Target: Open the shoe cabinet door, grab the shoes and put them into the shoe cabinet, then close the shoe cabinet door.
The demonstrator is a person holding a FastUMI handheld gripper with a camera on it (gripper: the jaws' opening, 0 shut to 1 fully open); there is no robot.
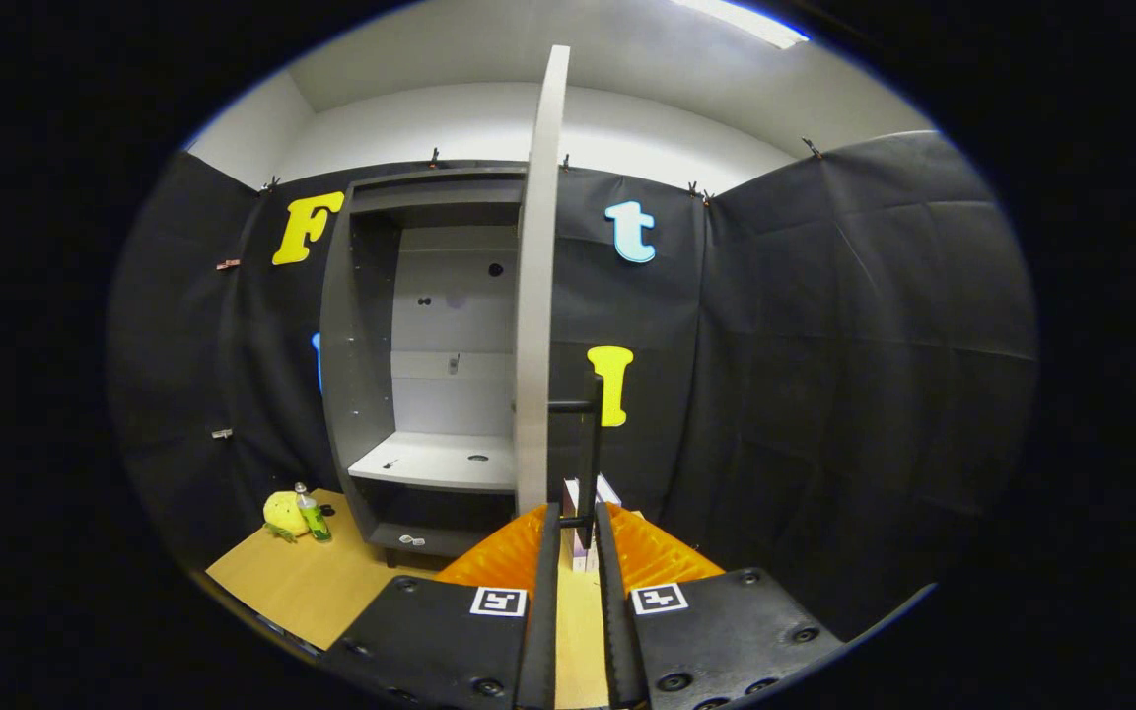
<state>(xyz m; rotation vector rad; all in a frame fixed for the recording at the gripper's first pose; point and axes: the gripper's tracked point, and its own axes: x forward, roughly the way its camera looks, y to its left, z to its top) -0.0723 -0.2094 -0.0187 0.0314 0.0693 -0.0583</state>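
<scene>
**Cabinet door swung open, tool on its handle**

The grey shoe cabinet [400,375] stood against the black cloth wall [824,375], its door [535,296] swung wide and seen edge-on just ahead of the fingers. Inside, a pale shelf [435,461] lay bare. The dark bar handle [588,454] on the door ran down between the fingers. The tool [576,523] was nearly closed, both fingers pressing the handle's lower end. A wooden counter [302,582] lay below; on it, left of the cabinet, sat a yellow plush toy [282,515] touching a green bottle [313,515].
</scene>
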